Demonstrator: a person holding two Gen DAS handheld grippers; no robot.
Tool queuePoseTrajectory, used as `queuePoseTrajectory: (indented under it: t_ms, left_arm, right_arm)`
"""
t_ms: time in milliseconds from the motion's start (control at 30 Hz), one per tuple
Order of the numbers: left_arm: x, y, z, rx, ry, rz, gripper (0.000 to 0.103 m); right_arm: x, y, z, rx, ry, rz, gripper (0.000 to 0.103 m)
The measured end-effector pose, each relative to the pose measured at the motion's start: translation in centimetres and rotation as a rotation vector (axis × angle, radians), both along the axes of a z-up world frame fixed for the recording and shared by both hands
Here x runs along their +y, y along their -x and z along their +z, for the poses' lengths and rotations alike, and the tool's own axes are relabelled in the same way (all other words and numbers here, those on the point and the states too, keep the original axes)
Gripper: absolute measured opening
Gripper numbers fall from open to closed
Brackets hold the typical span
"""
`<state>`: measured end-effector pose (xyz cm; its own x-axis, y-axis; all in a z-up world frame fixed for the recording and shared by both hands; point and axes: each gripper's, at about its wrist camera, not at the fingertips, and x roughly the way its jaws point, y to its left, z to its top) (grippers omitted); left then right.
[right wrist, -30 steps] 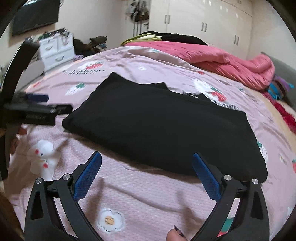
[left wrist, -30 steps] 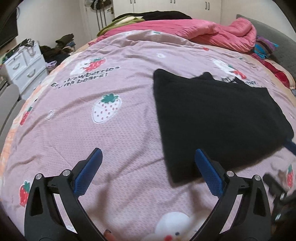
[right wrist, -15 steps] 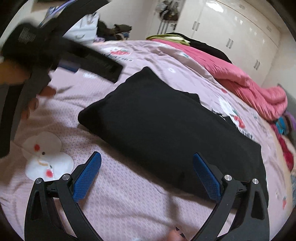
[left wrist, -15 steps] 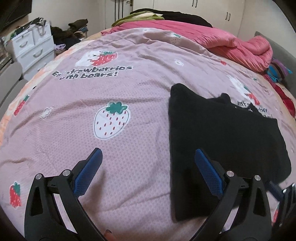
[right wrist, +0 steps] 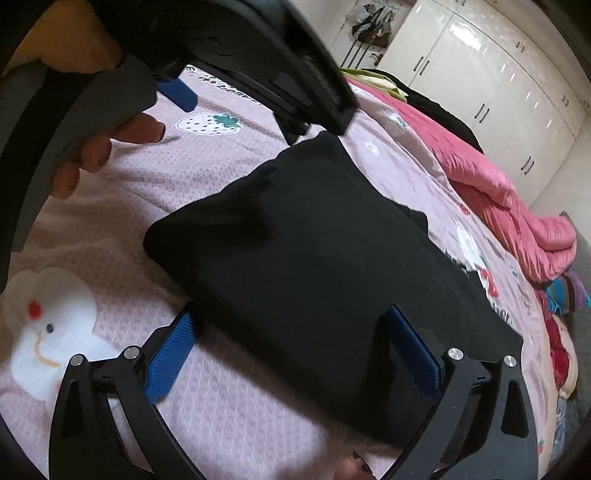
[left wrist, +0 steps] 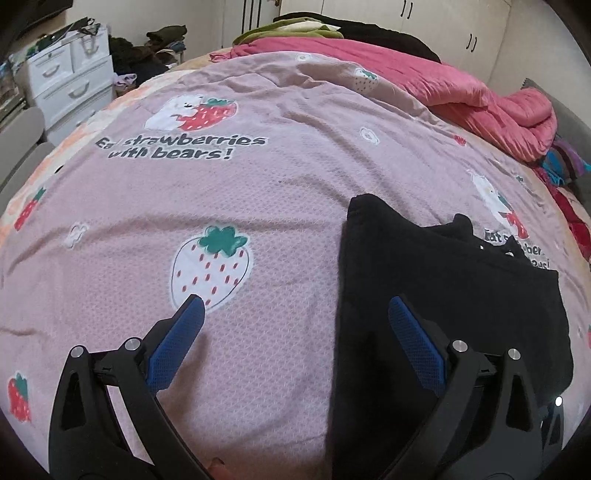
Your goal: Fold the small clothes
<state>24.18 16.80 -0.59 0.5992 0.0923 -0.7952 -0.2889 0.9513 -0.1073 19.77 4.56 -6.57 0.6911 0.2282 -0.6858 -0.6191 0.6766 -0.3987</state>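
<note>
A black garment (left wrist: 436,291) (right wrist: 317,266) lies folded flat on the pink strawberry bedspread (left wrist: 229,192). My left gripper (left wrist: 295,317) is open over the garment's left edge, its right finger above the black cloth and its left finger above bare bedspread. My right gripper (right wrist: 291,332) is open too, low over the garment's near edge, with its right finger over the cloth. In the right wrist view the left gripper's black body (right wrist: 258,55) fills the upper left, held by a hand (right wrist: 99,151). Neither gripper holds anything.
A crumpled pink quilt (left wrist: 480,99) and piled clothes (left wrist: 306,29) lie at the bed's far side. A white drawer unit (left wrist: 70,85) stands left of the bed, and white wardrobes (right wrist: 498,74) line the far wall. Colourful fabric (right wrist: 565,291) sits at the right edge.
The left gripper has moved forward and left, now straddling the garment's left edge. The right gripper has come closer and lower to the garment's near edge, and the left gripper looms larger in its view.
</note>
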Motion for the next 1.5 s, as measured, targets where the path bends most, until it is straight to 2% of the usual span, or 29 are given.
queuePoseTrajectory:
  t_ms: [133, 200, 267, 300, 400, 600, 733, 967, 1033, 1100, 1200, 1300, 1500]
  left_arm:
    - [0.6, -0.8, -0.3, 0.011, 0.001, 0.008, 0.093]
    - [1.0, -1.2, -0.5, 0.021, 0.014, 0.016, 0.093]
    - [1.2, -1.5, -0.7, 0.028, 0.029, 0.014, 0.093]
    - [1.2, -1.5, -0.7, 0.029, 0.033, 0.012, 0.093]
    - [1.0, -1.8, -0.9, 0.033, 0.07, 0.003, 0.093]
    - [0.1, -1.9, -0.6, 0.023, 0.178, -0.017, 0.093]
    - [-1.0, -2.1, -0.2, 0.015, 0.223, -0.035, 0.093]
    - [-3.8, -2.5, 0.7, -0.003, 0.244, -0.088, 0.093]
    - [-4.5, -2.6, 0.9, -0.015, 0.256, -0.108, 0.081]
    - [-5.6, -2.7, 1.3, -0.029, 0.283, -0.141, 0.053]
    - [-7.1, -2.7, 1.9, -0.042, 0.283, -0.177, 0.025]
    - [-8.7, -2.6, 3.0, -0.067, 0.275, -0.204, 0.021]
    - [-12.5, -2.1, 4.8, -0.122, 0.268, -0.266, 0.02]
  right_arm:
    - [0.1, -0.9, -0.1, -0.044, -0.007, -0.004, 0.097]
    - [0.0, -0.5, 0.1, -0.076, -0.014, 0.006, 0.068]
    - [-0.3, -0.1, 0.5, -0.086, -0.039, 0.021, 0.048]
    - [-0.4, 0.1, 0.7, -0.087, -0.053, 0.027, 0.035]
    - [-1.2, 0.2, 1.6, -0.097, -0.093, 0.026, 0.024]
    - [-2.5, 0.6, 3.0, -0.114, -0.159, 0.005, 0.02]
    - [-3.6, 1.3, 3.8, -0.138, -0.197, -0.008, 0.019]
    - [-6.5, 2.2, 5.3, -0.173, -0.26, -0.037, 0.018]
    - [-7.1, 2.4, 5.6, -0.181, -0.271, -0.048, 0.018]
    - [-8.0, 2.5, 5.9, -0.189, -0.291, -0.063, 0.017]
    - [-9.2, 2.9, 6.2, -0.197, -0.319, -0.088, 0.017]
    - [-10.3, 3.2, 6.6, -0.207, -0.351, -0.116, 0.017]
    - [-13.9, 4.3, 7.7, -0.224, -0.432, -0.195, 0.016]
